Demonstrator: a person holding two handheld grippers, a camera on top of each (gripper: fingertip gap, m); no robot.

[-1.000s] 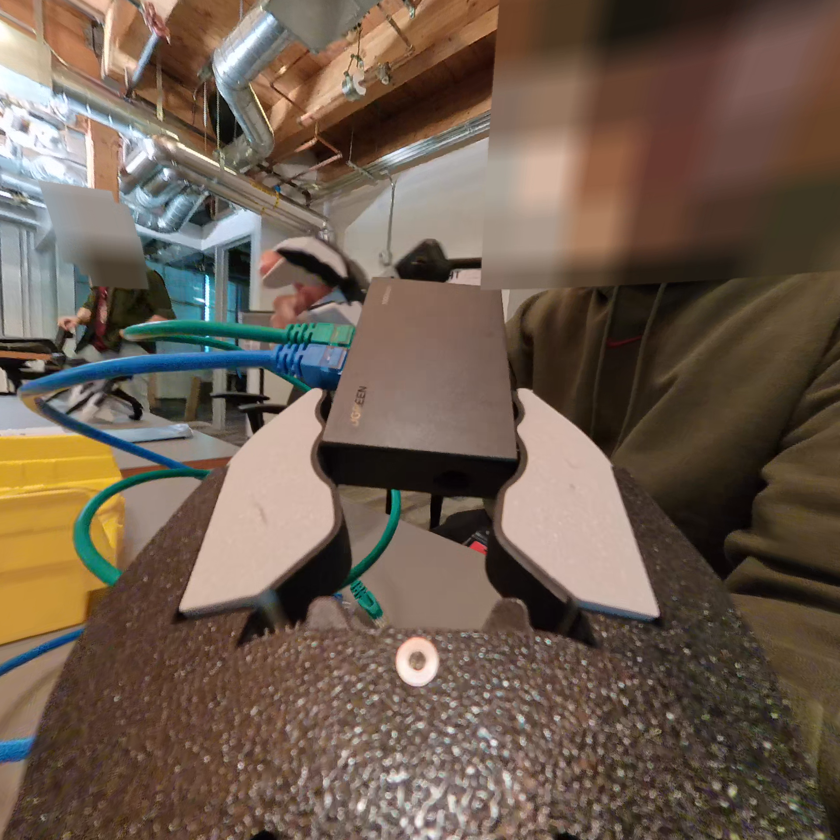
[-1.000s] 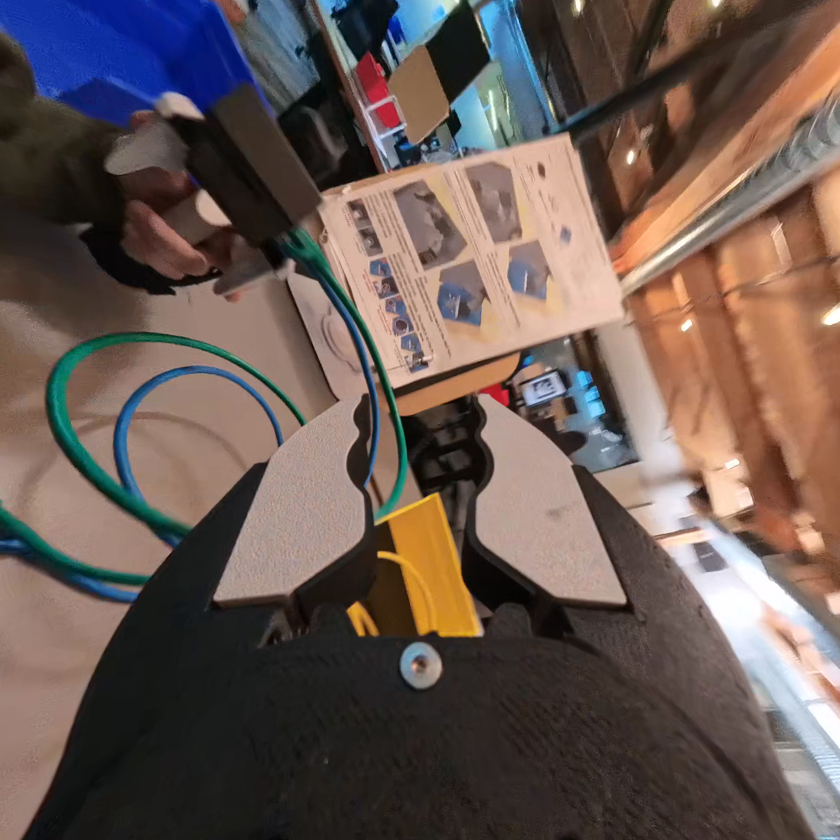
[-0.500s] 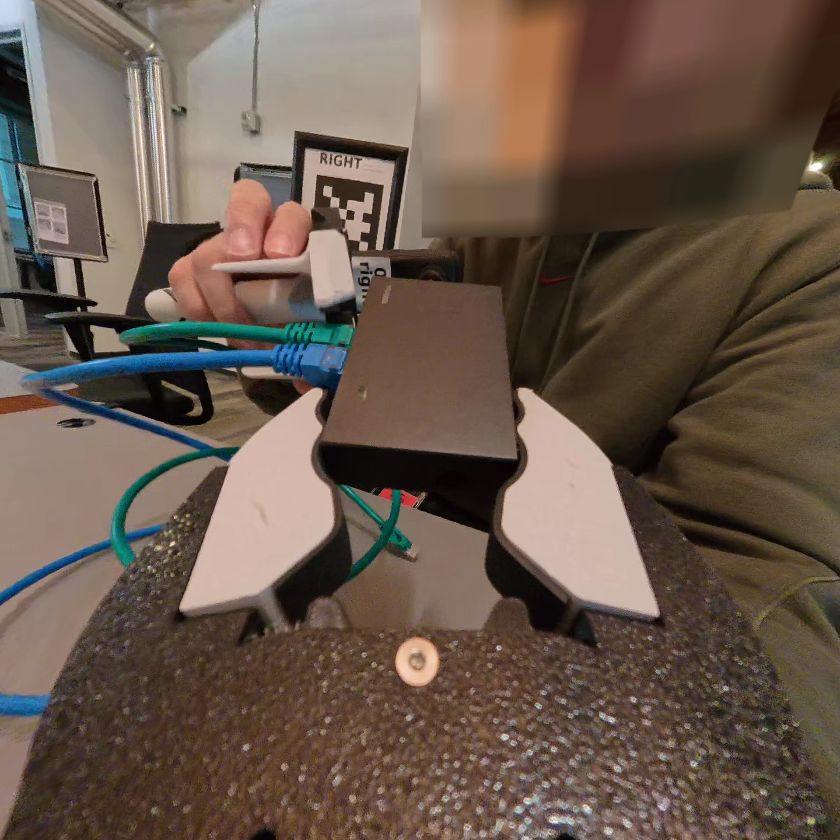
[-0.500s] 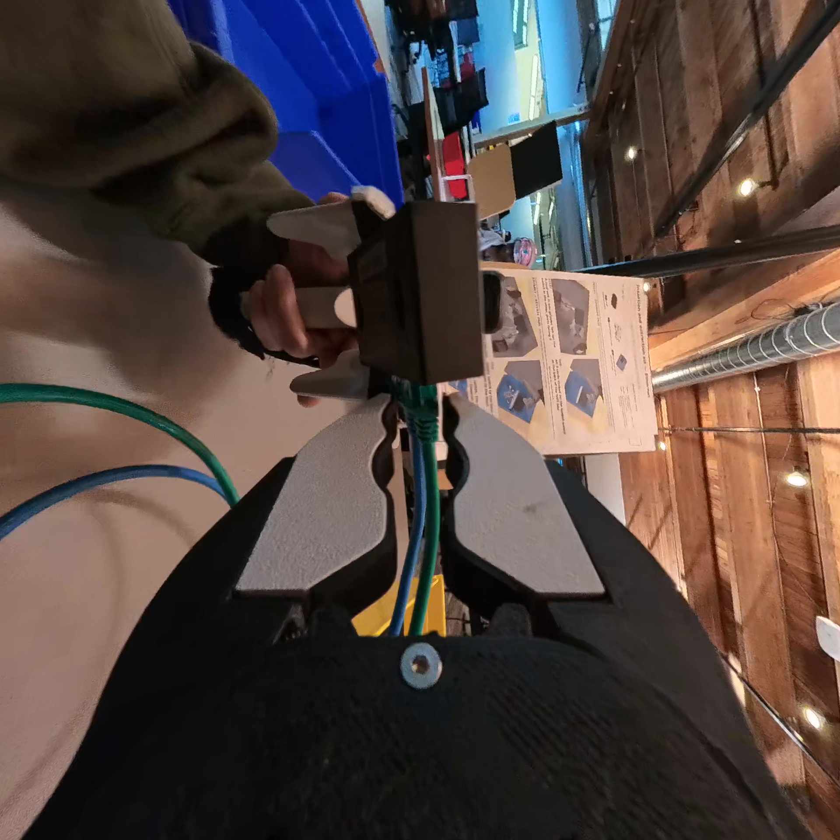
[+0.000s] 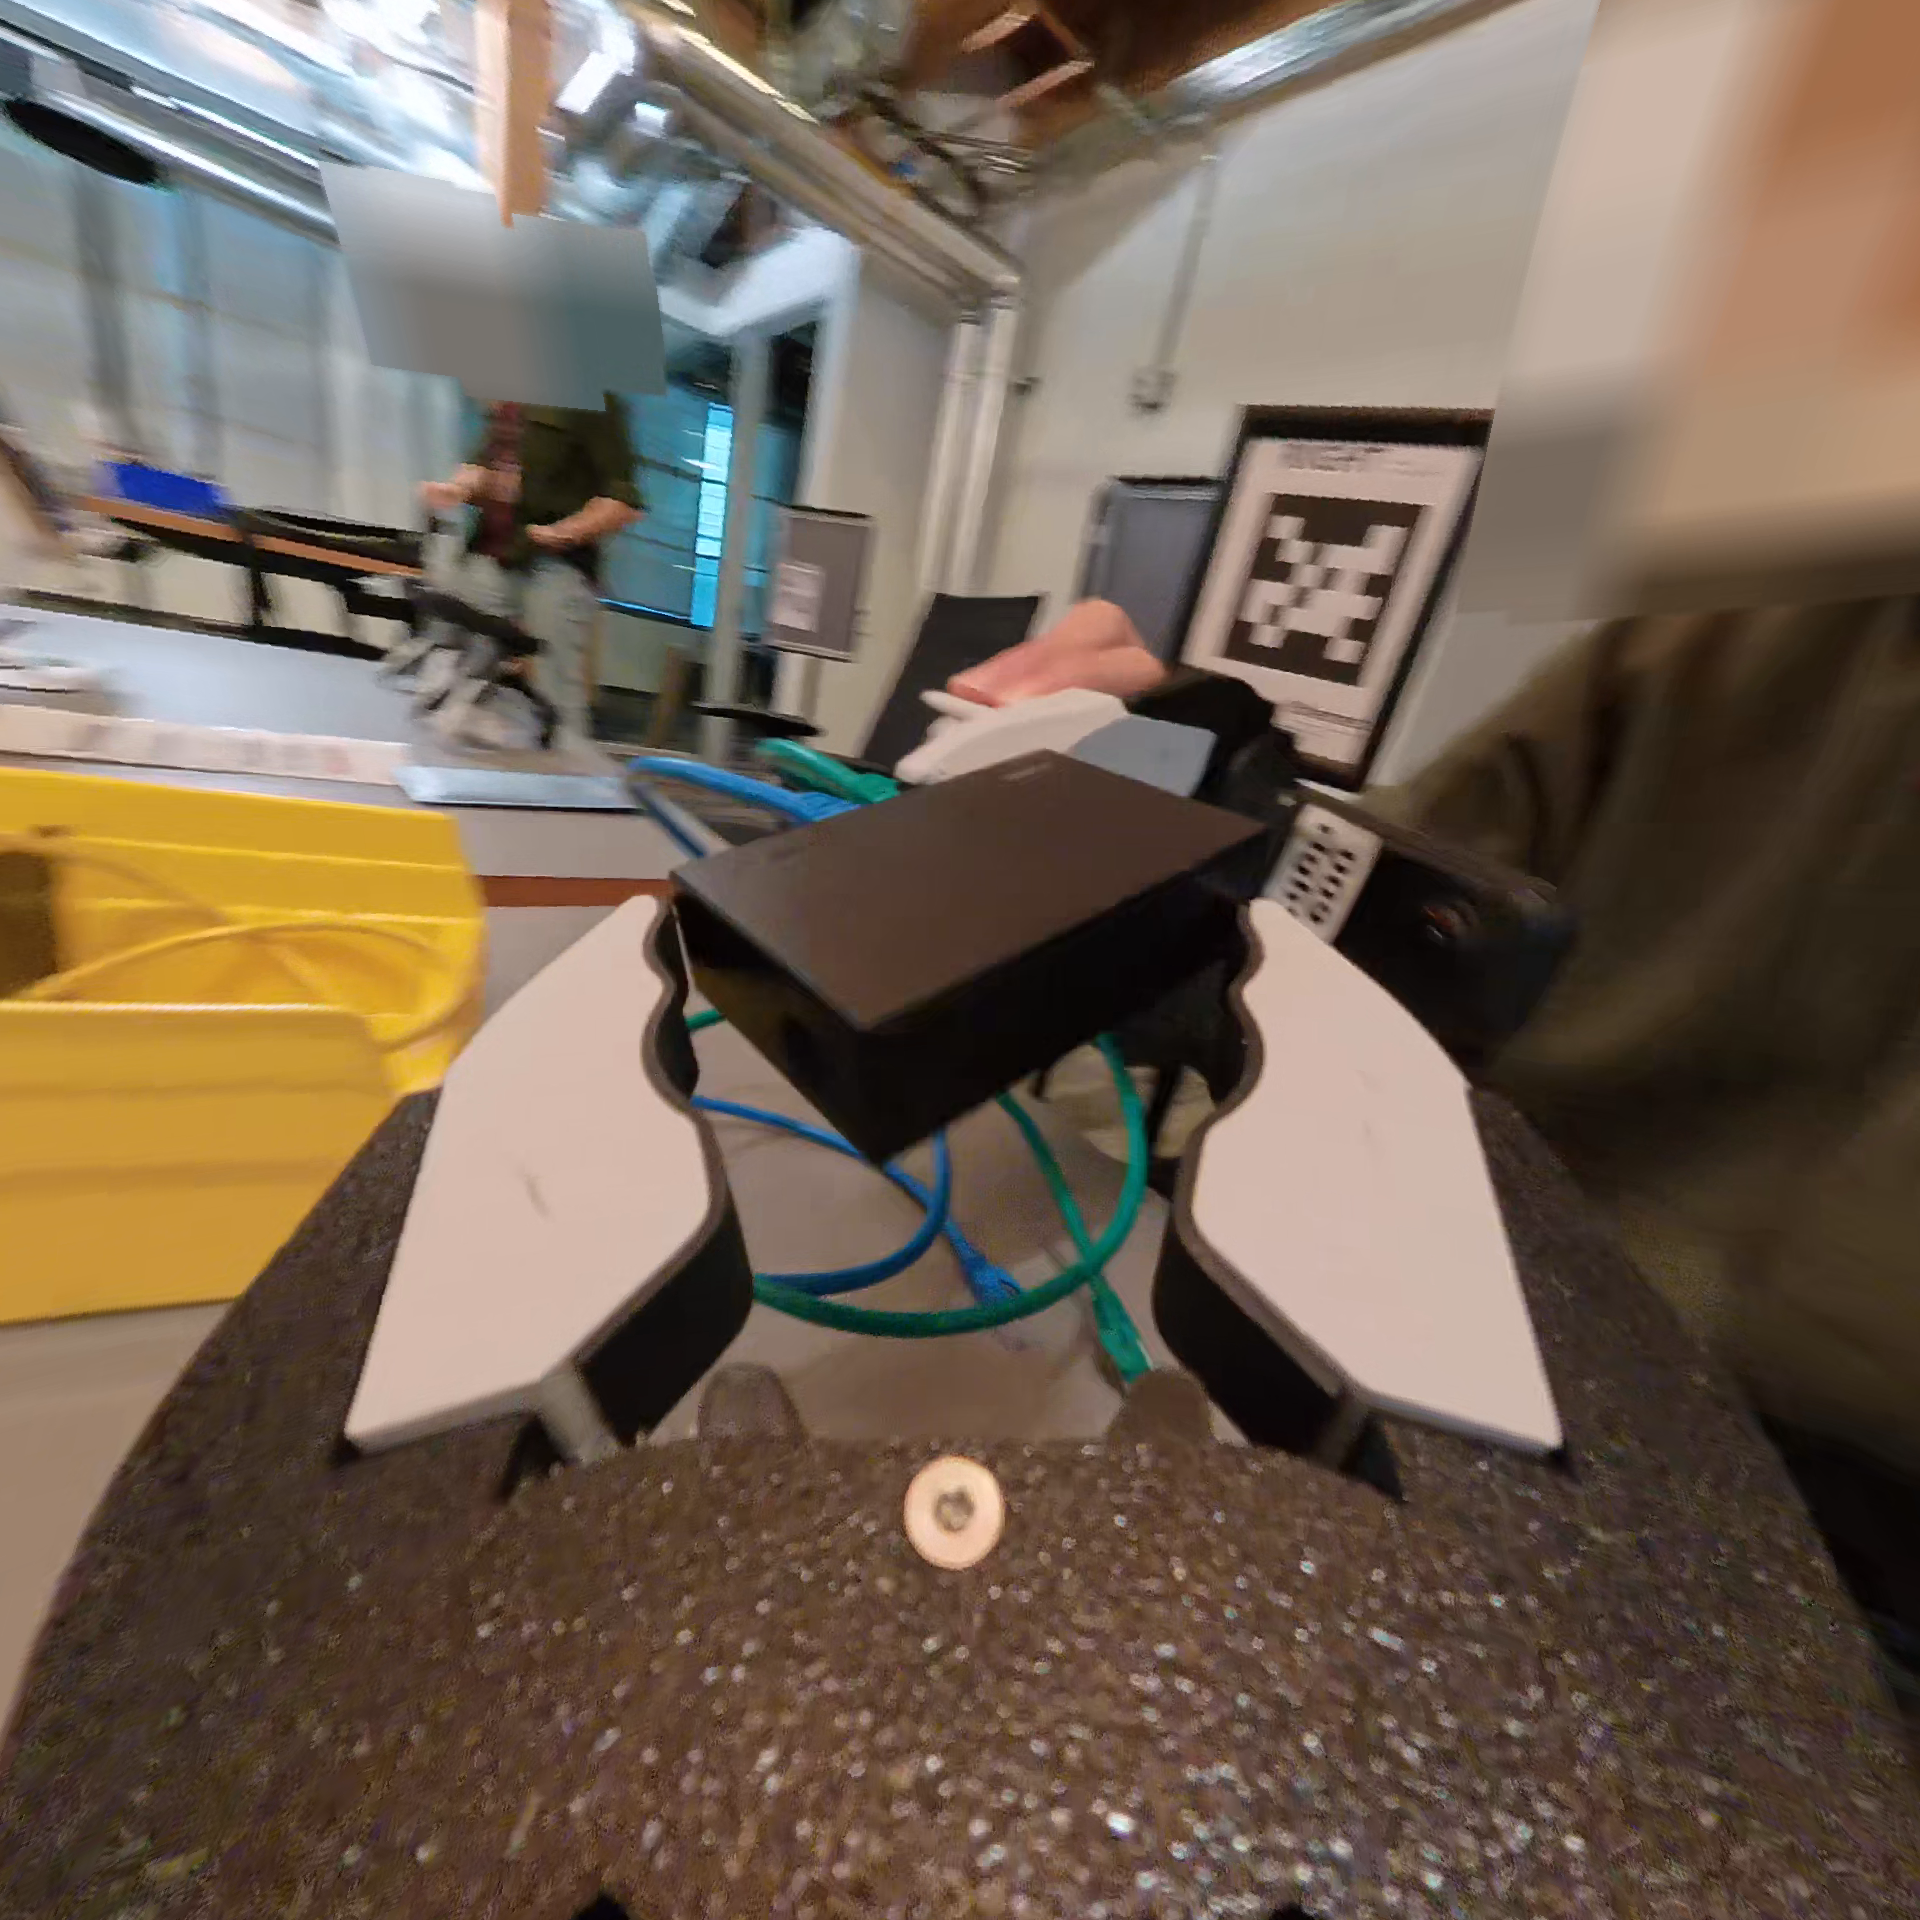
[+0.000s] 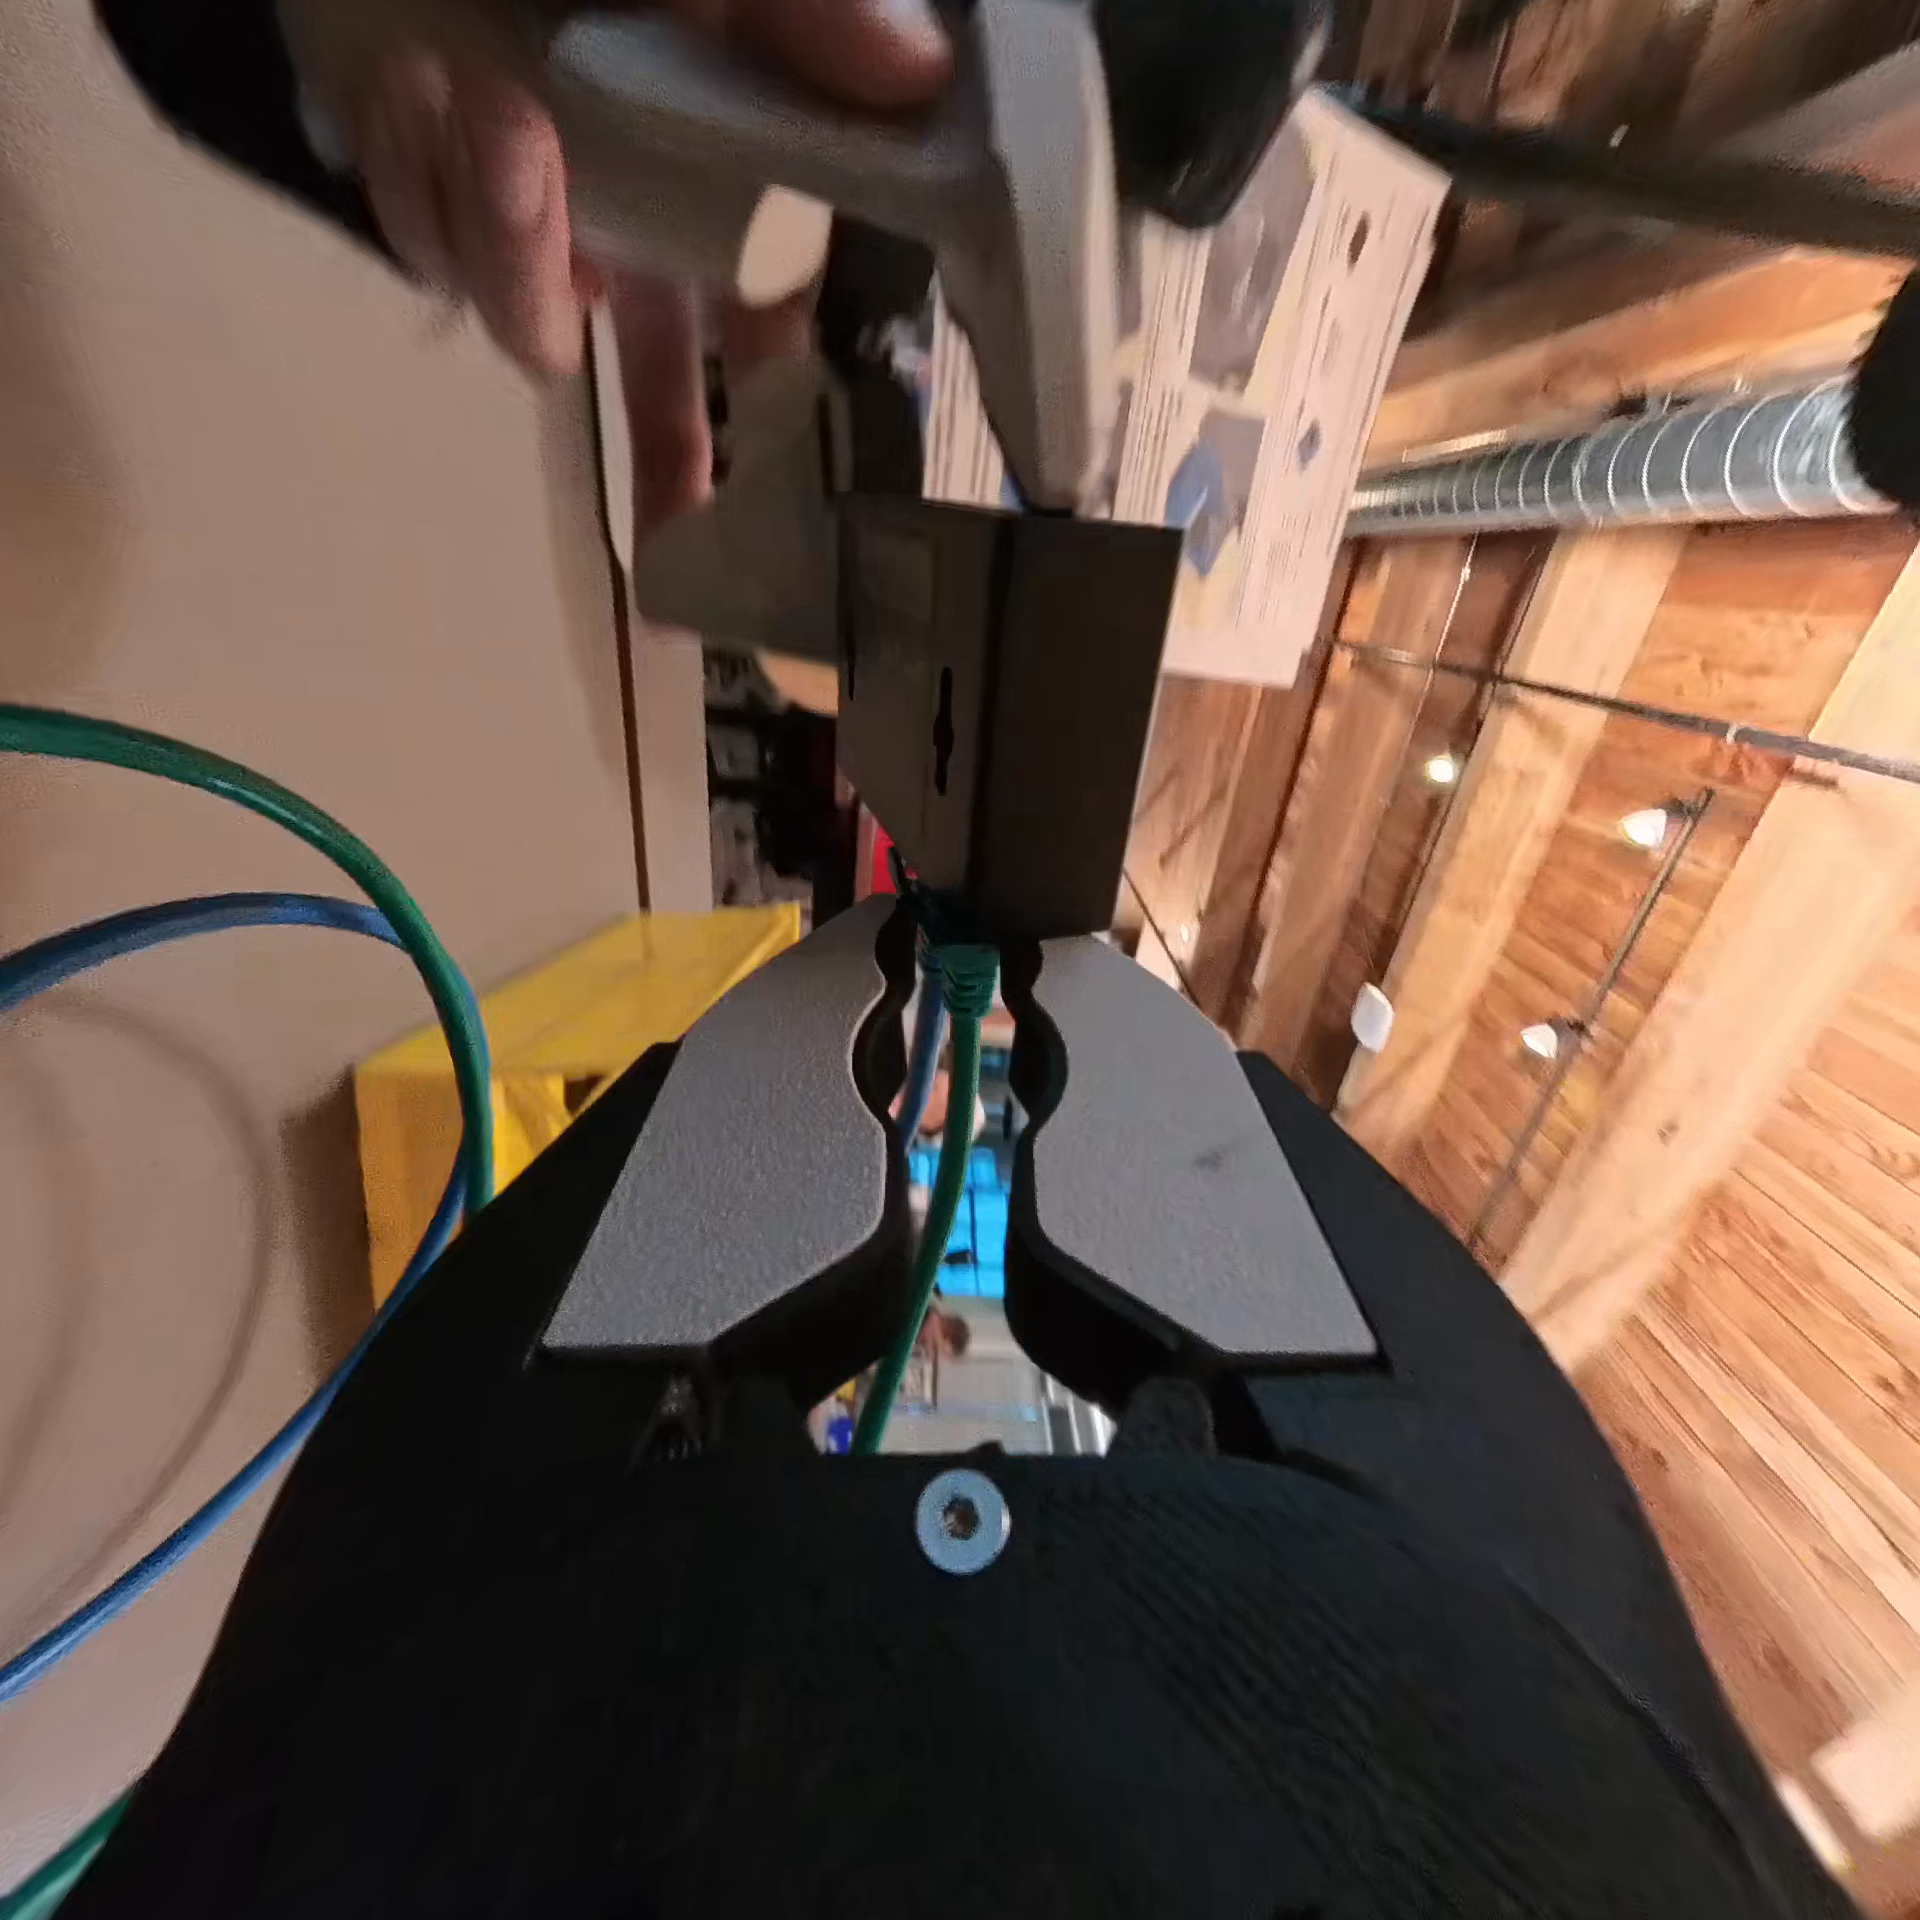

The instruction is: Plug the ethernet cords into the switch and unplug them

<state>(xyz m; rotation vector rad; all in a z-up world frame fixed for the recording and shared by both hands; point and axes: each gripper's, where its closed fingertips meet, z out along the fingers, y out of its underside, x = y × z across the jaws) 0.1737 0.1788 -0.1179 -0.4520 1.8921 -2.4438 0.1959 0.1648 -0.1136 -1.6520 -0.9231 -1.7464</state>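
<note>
The black switch [image 5: 956, 925] sits skewed between the fingers of my left gripper [image 5: 956, 935], which is shut on it above the table. A green cord [image 5: 821, 769] and a blue cord [image 5: 717, 779] are plugged into its far side. Their loose ends [image 5: 1117, 1335] lie on the table below. In the right wrist view my right gripper [image 6: 961, 940] is shut on the green plug [image 6: 964, 971] right at the switch [image 6: 997, 707], with the blue cord [image 6: 928, 1039] running between its fingers too. The left gripper's fingers [image 6: 748, 582] show beyond the switch.
A yellow bin [image 5: 208, 1091] with a thin yellow cable stands on the grey table [image 5: 571, 852] to the left; it also shows in the right wrist view [image 6: 582, 1018]. The holder's olive sleeve [image 5: 1714, 935] fills the right. Cord loops [image 6: 312, 852] hang over the table.
My right gripper has moved up to the switch and shut on the green plug. The switch has twisted sideways in my left gripper, and the left view has swung left.
</note>
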